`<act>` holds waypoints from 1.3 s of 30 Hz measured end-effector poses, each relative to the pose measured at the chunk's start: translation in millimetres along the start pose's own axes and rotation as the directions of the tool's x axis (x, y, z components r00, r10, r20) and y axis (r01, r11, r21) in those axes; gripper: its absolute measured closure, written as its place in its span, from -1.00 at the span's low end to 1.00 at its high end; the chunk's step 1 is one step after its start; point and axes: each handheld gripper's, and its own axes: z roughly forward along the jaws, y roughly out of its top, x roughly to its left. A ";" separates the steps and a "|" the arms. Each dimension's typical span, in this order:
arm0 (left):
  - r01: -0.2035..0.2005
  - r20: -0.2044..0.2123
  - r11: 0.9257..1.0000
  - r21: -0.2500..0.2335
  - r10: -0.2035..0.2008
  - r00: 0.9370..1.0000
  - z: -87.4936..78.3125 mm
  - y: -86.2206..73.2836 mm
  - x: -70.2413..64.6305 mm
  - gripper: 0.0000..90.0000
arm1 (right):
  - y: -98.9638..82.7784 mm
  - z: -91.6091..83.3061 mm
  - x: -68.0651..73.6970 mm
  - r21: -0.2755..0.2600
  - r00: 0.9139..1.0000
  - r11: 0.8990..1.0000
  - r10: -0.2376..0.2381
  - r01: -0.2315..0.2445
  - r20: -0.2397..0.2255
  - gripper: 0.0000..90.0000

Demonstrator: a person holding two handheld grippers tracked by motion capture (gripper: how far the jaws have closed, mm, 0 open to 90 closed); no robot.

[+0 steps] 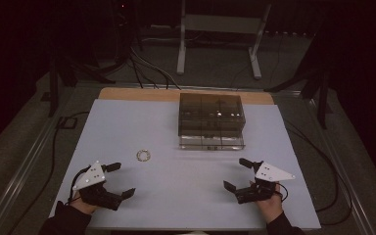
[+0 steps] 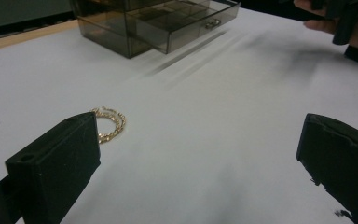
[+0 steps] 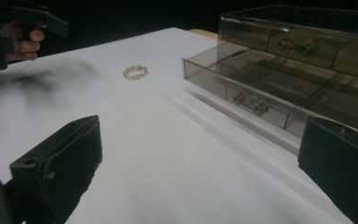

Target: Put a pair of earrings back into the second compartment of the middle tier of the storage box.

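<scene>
A gold twisted hoop (image 1: 143,155) lies flat on the white table top (image 1: 127,122), left of centre. In the left gripper view the hoop (image 2: 109,123) sits just past the left jaw's tip. My left gripper (image 1: 122,179) stands open near the front left, empty (image 2: 198,137). A smoked clear drawer box (image 1: 210,110) stands at the back centre, its bottom drawer (image 1: 211,142) pulled out toward me. My right gripper (image 1: 236,174) is open at the front right with nothing between its jaws (image 3: 200,140); the drawer (image 3: 261,95) and hoop (image 3: 135,72) lie ahead of it.
The open drawer is split into compartments and has a small metal handle (image 3: 249,102). Cables (image 1: 54,147) run along the floor left and right of the table. A metal stand (image 1: 220,29) is behind the table. White table surface lies between the grippers and the box.
</scene>
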 end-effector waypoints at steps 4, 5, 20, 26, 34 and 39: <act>-0.008 0.027 1.000 0.011 0.007 1.000 -2.5 11.3 0.0 -0.99 | 1.0 -1.2 0.3 -0.006 1.000 1.000 -0.005 0.005 0.007 -1.00; -0.016 0.026 1.000 0.011 0.016 1.000 -3.4 14.2 0.4 -0.99 | 1.2 -1.5 0.3 -0.009 1.000 1.000 0.001 -0.001 0.007 -1.00; -0.017 0.035 1.000 -0.015 0.018 0.999 8.1 51.3 7.4 -0.99 | 1.6 -1.7 -1.0 -0.011 1.000 1.000 0.009 -0.009 0.010 -1.00; 0.008 0.028 1.000 -0.017 -0.008 1.000 18.8 60.1 13.8 -0.99 | 1.0 -1.4 -1.2 -0.004 1.000 1.000 0.009 -0.009 0.008 -1.00; 0.038 -0.016 0.999 -0.026 -0.038 0.999 33.0 67.6 28.5 -0.99 | 0.7 -0.2 -1.5 -0.002 1.000 1.000 0.016 -0.016 0.005 -1.00; 0.073 -0.034 0.997 -0.006 -0.073 0.997 46.5 68.5 36.6 -0.95 | 0.1 -0.1 -2.0 0.003 1.000 1.000 0.019 -0.019 0.006 -1.00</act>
